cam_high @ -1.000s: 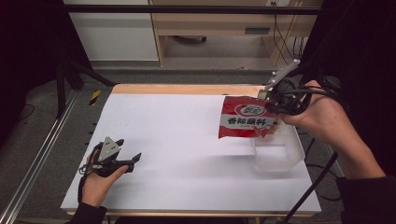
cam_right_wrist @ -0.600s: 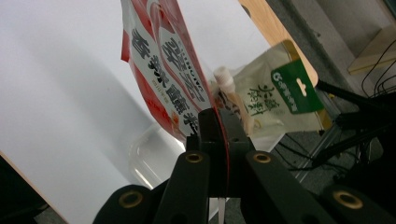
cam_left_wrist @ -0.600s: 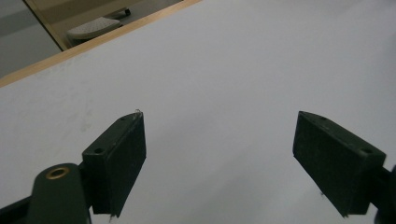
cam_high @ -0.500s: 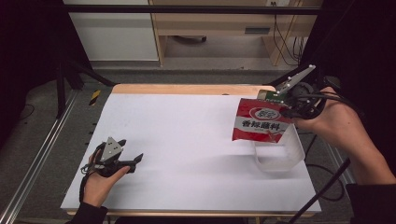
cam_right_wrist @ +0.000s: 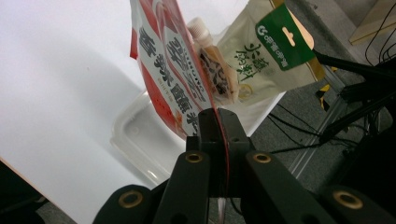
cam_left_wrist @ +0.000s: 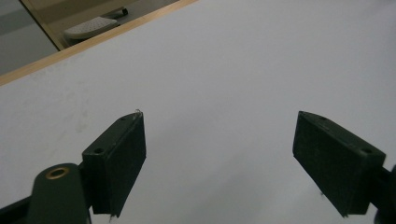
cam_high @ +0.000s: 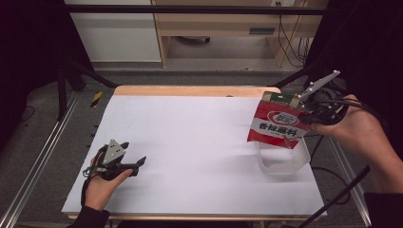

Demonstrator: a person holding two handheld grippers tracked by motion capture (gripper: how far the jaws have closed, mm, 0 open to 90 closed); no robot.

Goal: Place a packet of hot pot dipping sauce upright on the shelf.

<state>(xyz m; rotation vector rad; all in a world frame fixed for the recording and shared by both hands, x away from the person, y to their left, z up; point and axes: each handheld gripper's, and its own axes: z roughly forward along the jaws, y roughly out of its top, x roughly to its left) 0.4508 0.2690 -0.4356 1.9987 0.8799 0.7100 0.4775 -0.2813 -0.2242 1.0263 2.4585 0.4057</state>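
since the earlier frames, my right tongs (cam_high: 304,124) have carried the red sachet (cam_high: 277,127) rightward, off the desk (cam_high: 190,142) surface, so it now hangs above the clear plastic tub (cam_high: 283,161) at the desk's right edge. their jaws are clamped on the sachet's edge. two further packets (cam_right_wrist: 243,60) show behind it. my left tongs (cam_high: 135,164) rest on the desk, jaws apart, gripping nothing.

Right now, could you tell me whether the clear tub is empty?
Empty, it seems: the clear tub shows a bare bottom, and the red packet hangs above it in the right gripper.
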